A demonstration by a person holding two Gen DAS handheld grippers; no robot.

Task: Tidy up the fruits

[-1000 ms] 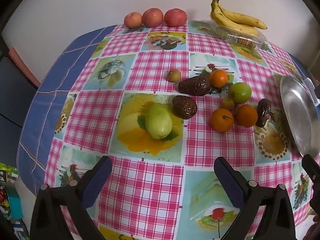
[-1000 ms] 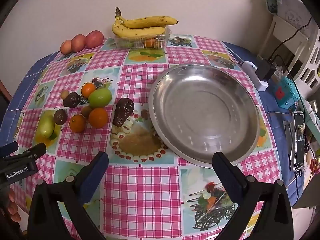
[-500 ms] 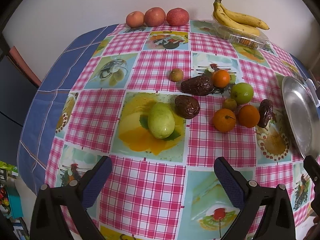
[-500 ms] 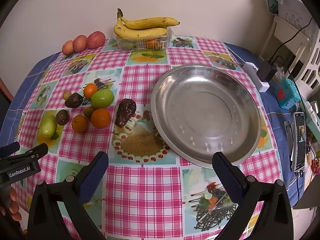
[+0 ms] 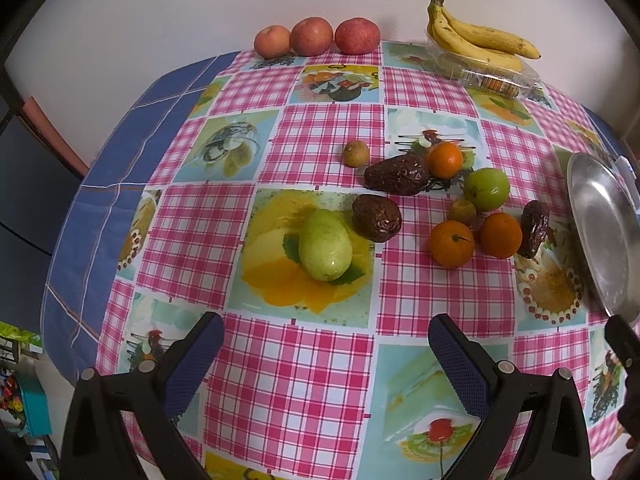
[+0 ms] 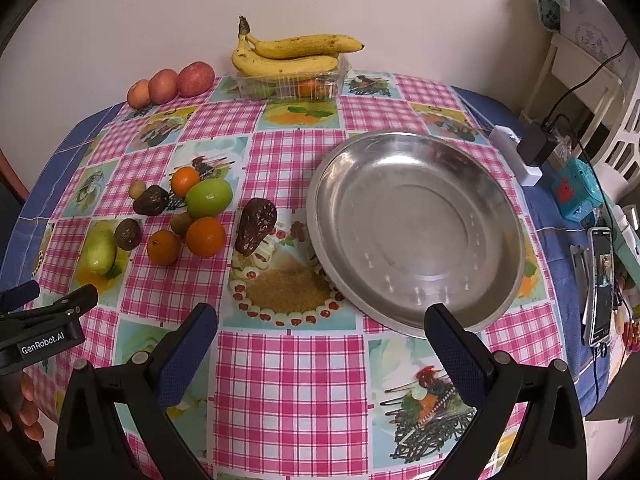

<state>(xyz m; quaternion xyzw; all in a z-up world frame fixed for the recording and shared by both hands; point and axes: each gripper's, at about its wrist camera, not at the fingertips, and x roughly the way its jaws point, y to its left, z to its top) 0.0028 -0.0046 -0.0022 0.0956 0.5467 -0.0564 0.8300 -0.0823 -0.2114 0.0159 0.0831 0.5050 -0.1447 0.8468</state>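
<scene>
Loose fruit lies in a cluster on the checked tablecloth: a pale green oval fruit [image 5: 325,250], three dark brown fruits [image 5: 376,218], three oranges [image 5: 452,243], a green apple [image 5: 486,189] and two small brownish fruits. A large steel plate [image 6: 416,236] stands empty to their right, with one dark fruit [image 6: 256,226] beside its rim. My left gripper [image 5: 326,356] is open and empty, just short of the green oval fruit. My right gripper [image 6: 320,342] is open and empty, in front of the plate.
Three red apples [image 5: 316,36] line the far edge by the wall. Bananas [image 6: 292,54] rest on a clear plastic box [image 6: 292,82] at the back. A phone [image 6: 600,284], charger and cables lie at the table's right edge.
Both grippers have edged forward and slightly upward over the table, so the fruit and plate sit a little lower and nearer in each view. Both stay open and empty.
</scene>
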